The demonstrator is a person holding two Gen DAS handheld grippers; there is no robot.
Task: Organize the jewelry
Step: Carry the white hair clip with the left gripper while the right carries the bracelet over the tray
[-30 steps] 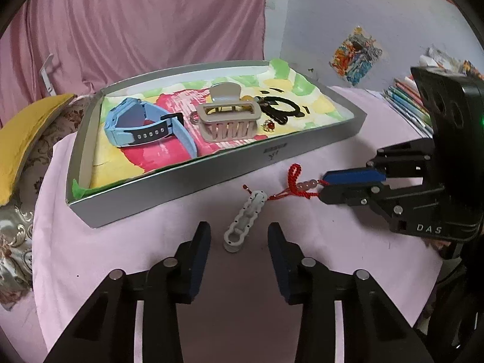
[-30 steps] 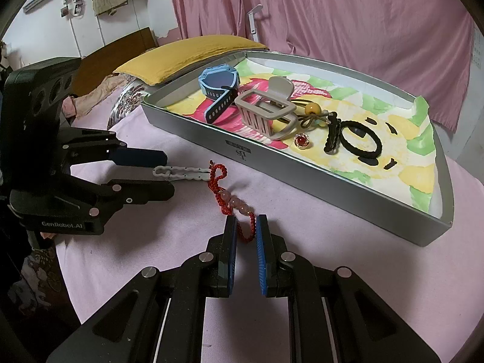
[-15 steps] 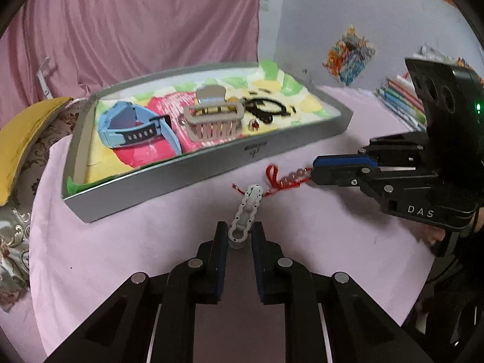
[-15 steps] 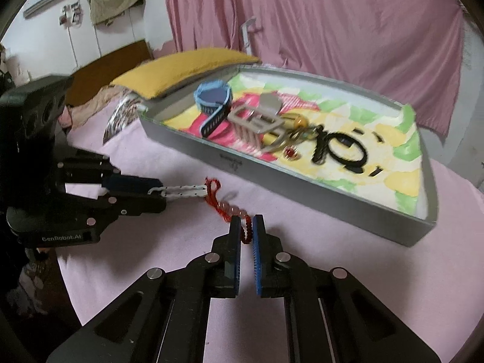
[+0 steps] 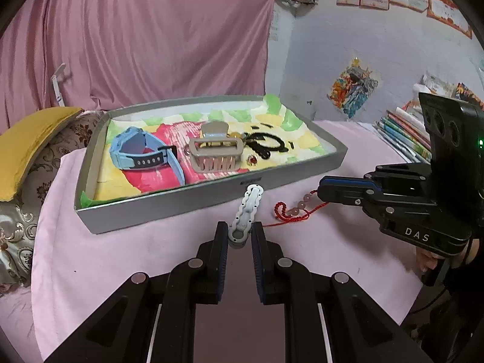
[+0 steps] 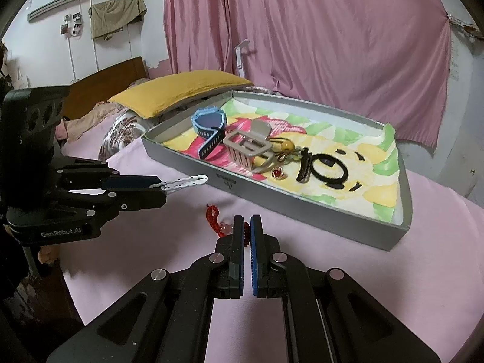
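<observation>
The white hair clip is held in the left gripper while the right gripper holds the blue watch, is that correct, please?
Not quite. The left gripper does hold the white hair clip, but the right gripper holds the red beaded cord, as the left wrist view shows. The blue watch lies in the tray.

Two close wrist fisheyes, facing inward from left and right, both showing the grey tray

Watch, hair claw in tray; bracelet before tray.
</observation>
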